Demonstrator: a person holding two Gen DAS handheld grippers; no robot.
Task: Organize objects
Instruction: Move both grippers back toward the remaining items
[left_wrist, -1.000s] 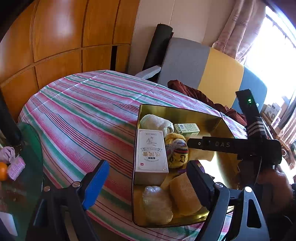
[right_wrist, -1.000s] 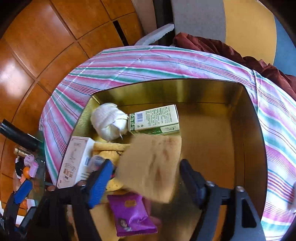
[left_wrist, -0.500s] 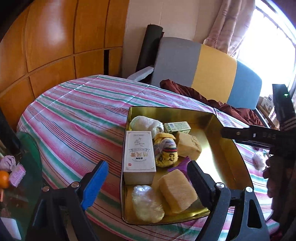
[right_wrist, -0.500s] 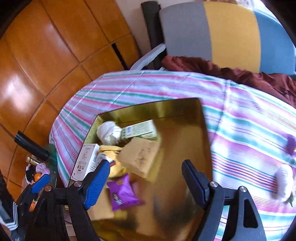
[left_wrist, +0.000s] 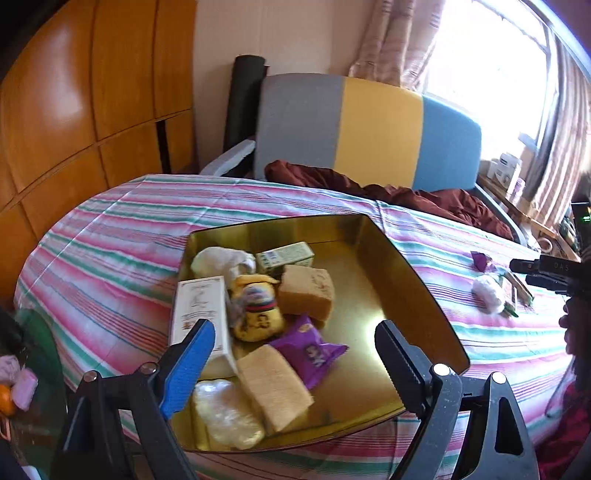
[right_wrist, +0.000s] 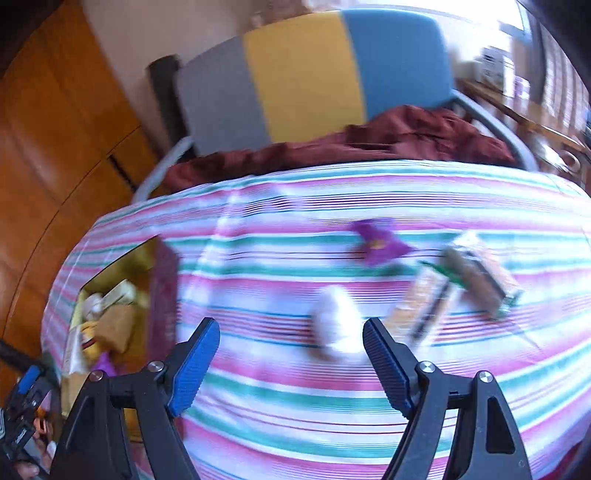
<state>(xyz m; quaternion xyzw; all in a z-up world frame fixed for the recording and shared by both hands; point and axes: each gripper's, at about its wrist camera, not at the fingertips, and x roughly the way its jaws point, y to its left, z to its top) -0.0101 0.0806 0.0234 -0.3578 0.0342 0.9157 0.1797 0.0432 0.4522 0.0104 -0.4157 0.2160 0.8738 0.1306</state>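
Over the near edge of the worktop (left_wrist: 122, 221), which is covered in a striped cloth, the left hand-held gripper (left_wrist: 295, 354) hangs with its jaws well apart and nothing between them, touching nothing. Below it sits a gold tray (left_wrist: 417, 291) holding the sorted things: a white box (left_wrist: 197, 306) along the tray's left wall with its long axis running from the near edge to the far edge, a yellow plush toy (left_wrist: 256, 310) just beside it, a brown block (left_wrist: 306, 291) to the right of the toy, a small green-and-white carton (left_wrist: 286, 254) lying crosswise by the far wall, a white bundle (left_wrist: 221, 260) in the far left corner, a purple packet (left_wrist: 308, 350) pointing toward the tray's right wall, a tan sponge (left_wrist: 273, 387) and a clear bag (left_wrist: 227, 413) at the near edge. The right hand-held gripper (right_wrist: 291, 354) is also wide apart and empty, above the bare cloth toward the worktop's right end; that view is blurred. Ahead of its fingertips lies a white lump (right_wrist: 336, 321), with a second purple packet (right_wrist: 380, 245) further off and some long wrapped packets (right_wrist: 461, 280) lying slantwise beside it, their kind too blurred to tell.
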